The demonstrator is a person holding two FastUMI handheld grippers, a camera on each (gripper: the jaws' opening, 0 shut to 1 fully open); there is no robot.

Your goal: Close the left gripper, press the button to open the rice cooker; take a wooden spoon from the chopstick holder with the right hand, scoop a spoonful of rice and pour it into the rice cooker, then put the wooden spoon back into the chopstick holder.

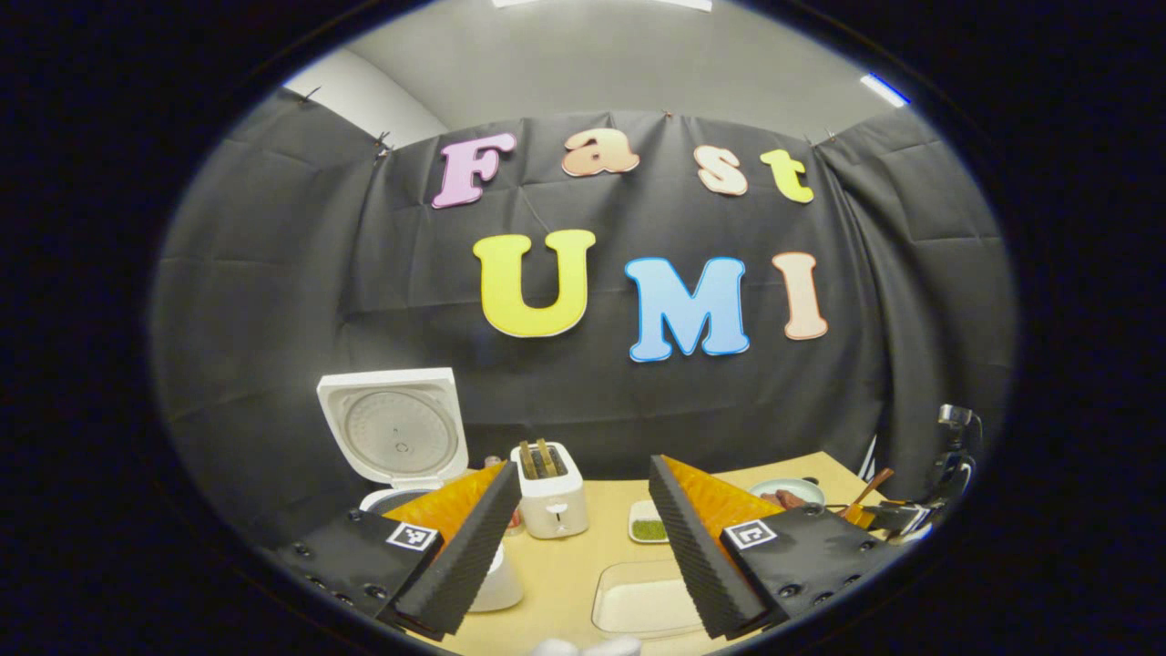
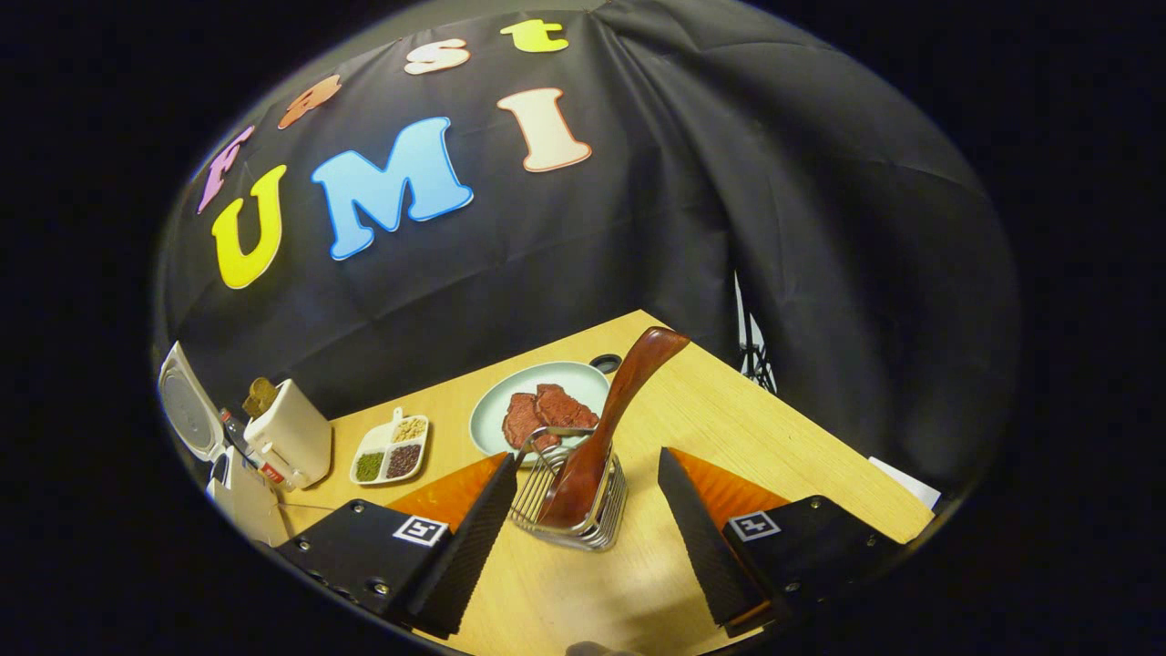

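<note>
we count one wooden spoon (image 2: 606, 428) in one chopstick holder (image 2: 574, 510), between our right gripper's (image 2: 583, 519) spread fingers, left gripper (image 1: 583, 538) spread, rice cooker (image 1: 396, 437) open

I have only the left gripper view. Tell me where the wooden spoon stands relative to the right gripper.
Observer: The wooden spoon leans in the wire chopstick holder, between the open fingers of the right gripper; neither finger touches it.
Operator: Report what sits behind that holder.
Observer: A pale plate with reddish meat slices, right behind it.
Operator: Describe the small dish beside the toaster.
Observer: The dish has four compartments: green, dark, tan and pale fillings.
</note>
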